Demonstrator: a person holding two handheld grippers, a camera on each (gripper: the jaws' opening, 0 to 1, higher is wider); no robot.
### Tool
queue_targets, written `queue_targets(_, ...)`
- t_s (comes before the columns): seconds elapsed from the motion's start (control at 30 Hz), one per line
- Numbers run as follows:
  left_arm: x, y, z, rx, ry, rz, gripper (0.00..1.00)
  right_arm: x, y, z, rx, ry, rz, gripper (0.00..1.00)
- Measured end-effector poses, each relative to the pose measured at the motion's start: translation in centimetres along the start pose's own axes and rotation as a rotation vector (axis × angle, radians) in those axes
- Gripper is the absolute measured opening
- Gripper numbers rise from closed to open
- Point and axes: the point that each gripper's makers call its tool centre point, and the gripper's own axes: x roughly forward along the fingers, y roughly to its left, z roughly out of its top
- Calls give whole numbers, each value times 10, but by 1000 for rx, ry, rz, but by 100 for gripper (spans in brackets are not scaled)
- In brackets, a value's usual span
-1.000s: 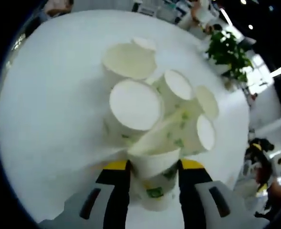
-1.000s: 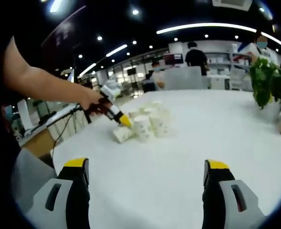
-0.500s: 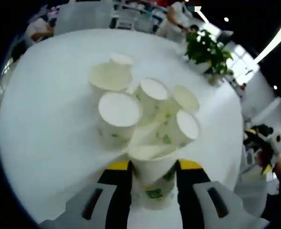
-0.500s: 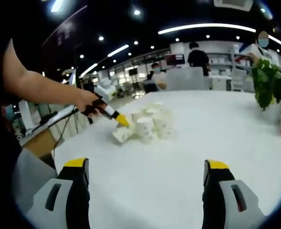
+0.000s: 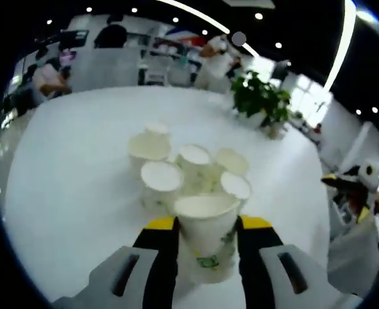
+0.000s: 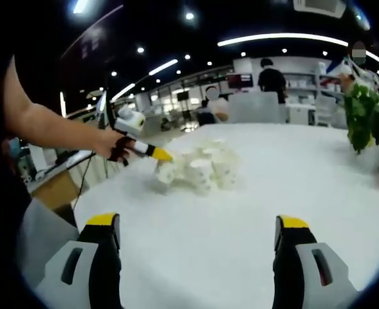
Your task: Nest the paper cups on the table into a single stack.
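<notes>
My left gripper is shut on a white paper cup with green print, gripping its sides with the open rim facing away from me. Just beyond it, several matching cups stand bunched together on the round white table. In the right gripper view, a hand holds the left gripper and the held cup at the left edge of the cup cluster. My right gripper hangs open over bare tabletop, well short of the cups, with nothing between its jaws.
A potted green plant stands at the far side of the table, and the plant also appears at the right of the right gripper view. People and shelves fill the room behind. Bare tabletop surrounds the cluster.
The left gripper has risen and levelled out with the cup in it, so its view swung from looking down on the cups to looking across them. The right gripper has stayed open and still.
</notes>
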Motion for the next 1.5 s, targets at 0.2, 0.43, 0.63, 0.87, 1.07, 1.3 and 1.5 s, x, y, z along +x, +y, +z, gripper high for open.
queue_targets(0.2, -16, -6, 31, 84, -177, -1, 35, 2, 4, 2, -11, 6, 8, 98)
queue_targets(0.43, -27, -25, 47, 128, -337, -40, 34, 4, 5, 3, -17, 10, 12, 98)
queue_targets(0.63, -31, -30, 54, 175, -405, -17, 33, 6, 7, 5, -30, 12, 20, 98)
queue_targets(0.87, -35, -30, 57, 178, -433, -11, 34, 6, 7, 6, -35, 13, 18, 98)
queue_targets(1.07, -40, -34, 53, 163, -462, -13, 35, 6, 10, 5, -34, 14, 19, 98)
queue_targets(1.3, -46, -49, 42, 160, -480, -13, 36, 4, 12, 5, -37, 16, 20, 98)
queue_targets(1.5, -54, -62, 35, 166, -506, -12, 36, 2, 14, 7, -40, 9, 20, 98)
